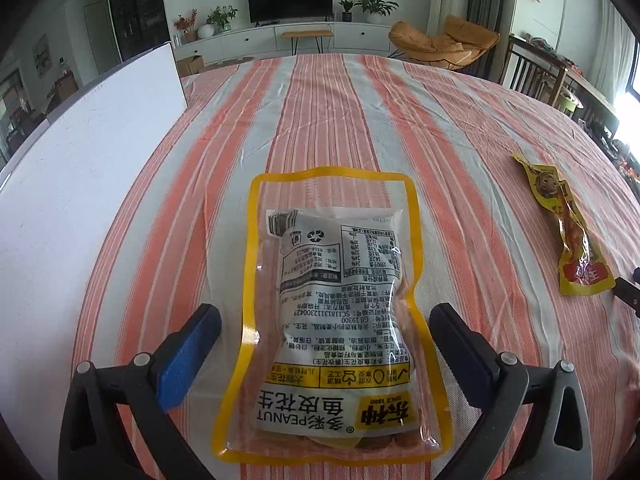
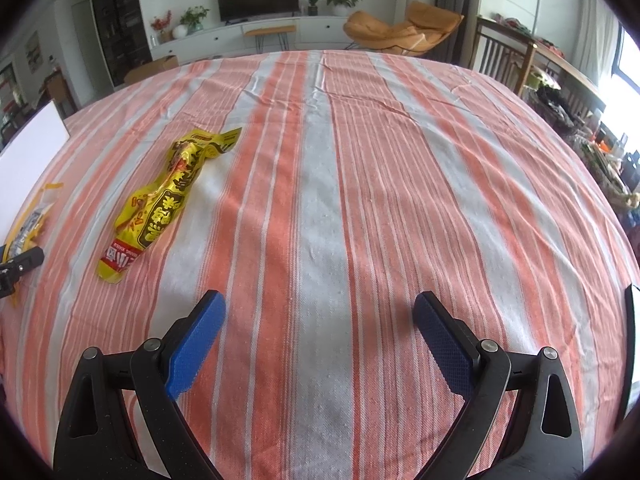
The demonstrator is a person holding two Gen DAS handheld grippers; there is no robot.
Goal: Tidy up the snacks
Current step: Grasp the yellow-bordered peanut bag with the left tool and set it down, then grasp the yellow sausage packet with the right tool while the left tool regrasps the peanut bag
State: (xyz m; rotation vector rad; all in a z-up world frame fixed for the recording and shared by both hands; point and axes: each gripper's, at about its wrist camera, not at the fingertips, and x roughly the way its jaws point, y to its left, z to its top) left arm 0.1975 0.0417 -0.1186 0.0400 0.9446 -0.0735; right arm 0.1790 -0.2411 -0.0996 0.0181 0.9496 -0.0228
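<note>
The left gripper (image 1: pixel 325 330) hangs over the striped tablecloth (image 1: pixel 460 128) with its blue-padded fingers (image 1: pixel 180 364) spread wide, and the peanut packet (image 1: pixel 326 312) lies flat on the cloth between them, label up, its yellow border clear of both pads so nothing is clamped. Off to the right of it, well apart, lies a long yellow snack pouch (image 1: pixel 568 236), crumpled and angled across the stripes, with the tip of the other gripper just showing near its lower end. The right gripper (image 2: pixel 320 318) is likewise spread open above bare cloth, holding nothing; from its side the same yellow pouch (image 2: pixel 160 204) sits ahead and to the left, and the peanut packet (image 2: pixel 28 224) peeks in at the far left edge beside a black finger of the left gripper. A white board (image 1: pixel 80 168) stands along the left side of the table
</note>
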